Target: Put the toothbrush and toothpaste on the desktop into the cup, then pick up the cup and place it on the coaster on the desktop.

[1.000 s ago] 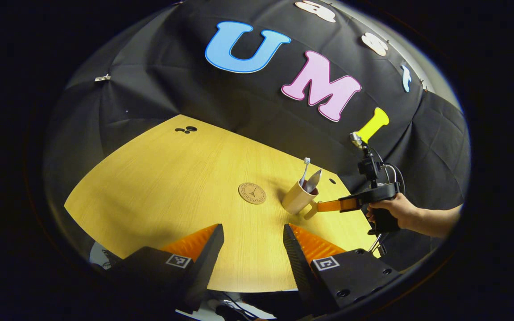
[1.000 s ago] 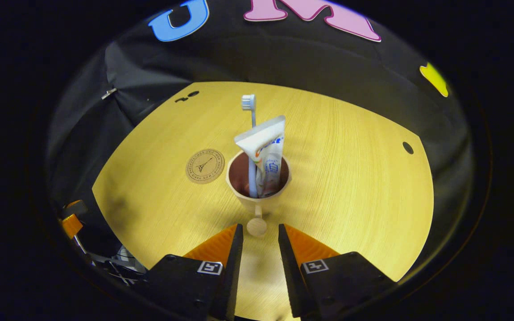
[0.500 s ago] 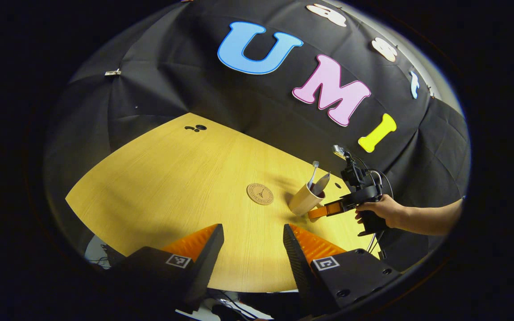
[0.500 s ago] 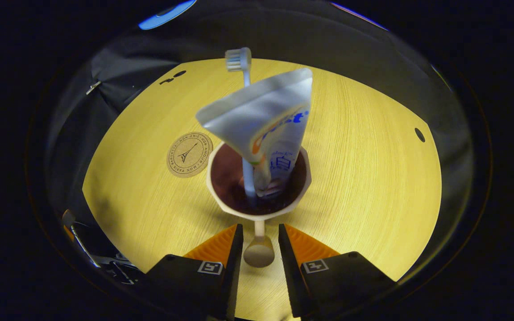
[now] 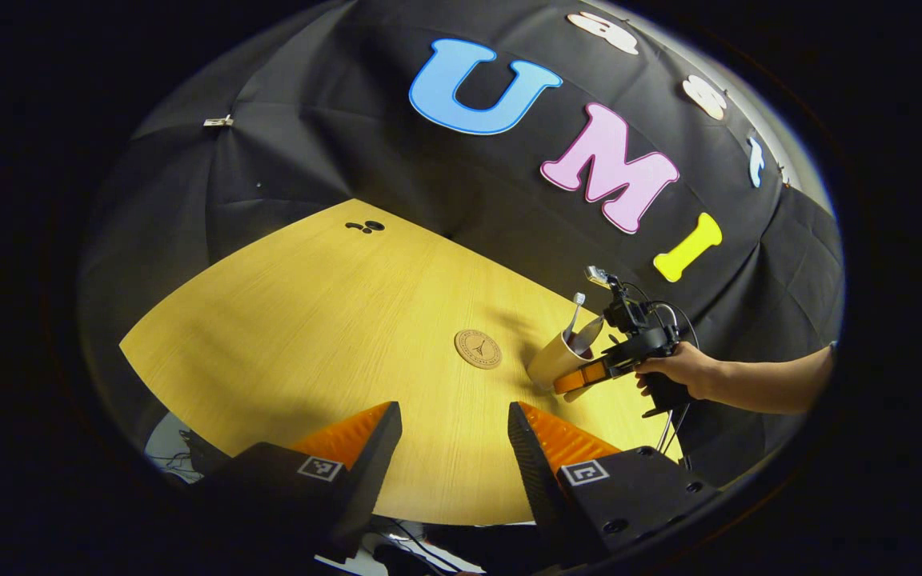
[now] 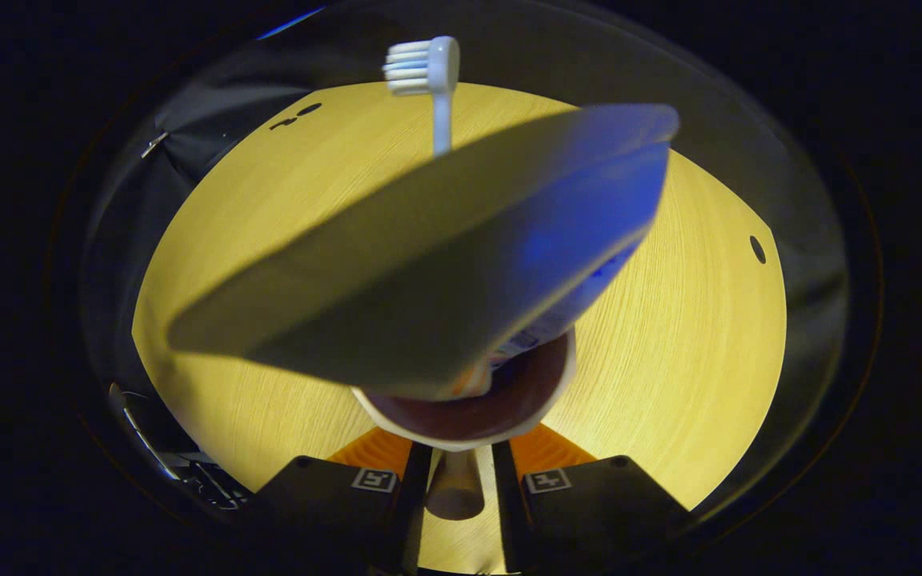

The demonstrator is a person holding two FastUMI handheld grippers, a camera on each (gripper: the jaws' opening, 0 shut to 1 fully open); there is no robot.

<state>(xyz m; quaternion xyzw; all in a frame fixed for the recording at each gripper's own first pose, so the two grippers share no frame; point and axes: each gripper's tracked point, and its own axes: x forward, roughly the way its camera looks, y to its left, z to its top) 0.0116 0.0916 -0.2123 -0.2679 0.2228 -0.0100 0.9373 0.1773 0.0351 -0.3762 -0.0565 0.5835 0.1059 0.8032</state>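
A beige cup (image 5: pixel 551 366) stands on the wooden desk (image 5: pixel 309 320), right of the round coaster (image 5: pixel 478 349). It holds a white toothbrush (image 5: pixel 575 308) and a toothpaste tube (image 5: pixel 589 334). A hand (image 5: pixel 681 370) holds my right gripper (image 5: pixel 569 382) against the cup's near side. In the right gripper view the cup (image 6: pixel 469 436) is very close, and its knobbed handle (image 6: pixel 454 490) lies between the fingers of my right gripper (image 6: pixel 461 452), which stand narrowly apart. The tube (image 6: pixel 445 264) looms large and blurred, with the toothbrush (image 6: pixel 422 66) head above it. My left gripper (image 5: pixel 453 444) is open over the desk's near edge, holding nothing.
The desk (image 6: pixel 693 320) has small dark holes at the far left (image 5: pixel 365 227) and on the right (image 6: pixel 758 249). Black cloth walls close the back and sides. Cables (image 5: pixel 181 448) hang below the near edge. Bare wood lies left of the coaster.
My right gripper has pushed forward to the cup, so its handle now sits between the fingers and the tube looms larger. The left gripper stays open and has drifted slightly.
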